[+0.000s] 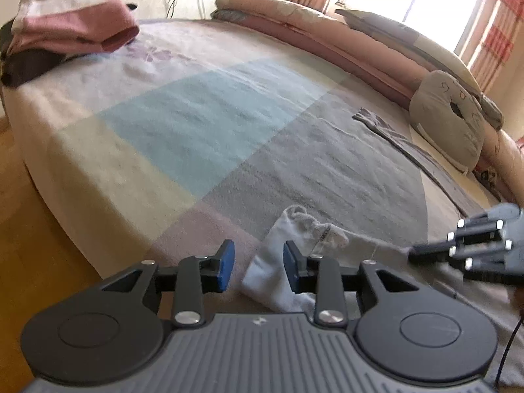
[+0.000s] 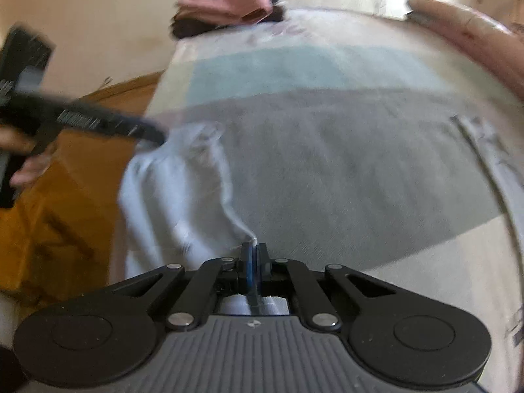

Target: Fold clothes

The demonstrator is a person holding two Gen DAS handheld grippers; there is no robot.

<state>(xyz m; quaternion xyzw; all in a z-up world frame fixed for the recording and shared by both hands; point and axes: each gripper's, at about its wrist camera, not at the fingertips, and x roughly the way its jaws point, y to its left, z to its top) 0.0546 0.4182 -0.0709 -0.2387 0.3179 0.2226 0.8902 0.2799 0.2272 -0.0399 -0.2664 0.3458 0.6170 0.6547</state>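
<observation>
A white garment [image 2: 170, 190] lies rumpled on the bed [image 1: 203, 124], at the edge nearest the person, on the grey patch of the bedcover. The right gripper [image 2: 252, 255] has its jaws closed on a thin pinch of the garment's edge, and a taut ridge of cloth runs from that pinch up across the fabric, which suggests the grip is there to hold one corner firm while the rest is drawn out. The left gripper [image 1: 258, 263] is at the garment's other end with its jaws open; a fold of white cloth sits between them, so it looks placed to take a second hold, though nothing is clamped. Held at two ends, the piece could be stretched flat for a fold.

At the far corner of the bed from the garment sits a pile of folded clothes [image 1: 72, 29], pink over dark, probably kept clear of the working area. A grey garment [image 1: 402, 140] lies flat further in on the bed, near a round cushion [image 1: 448, 124].
</observation>
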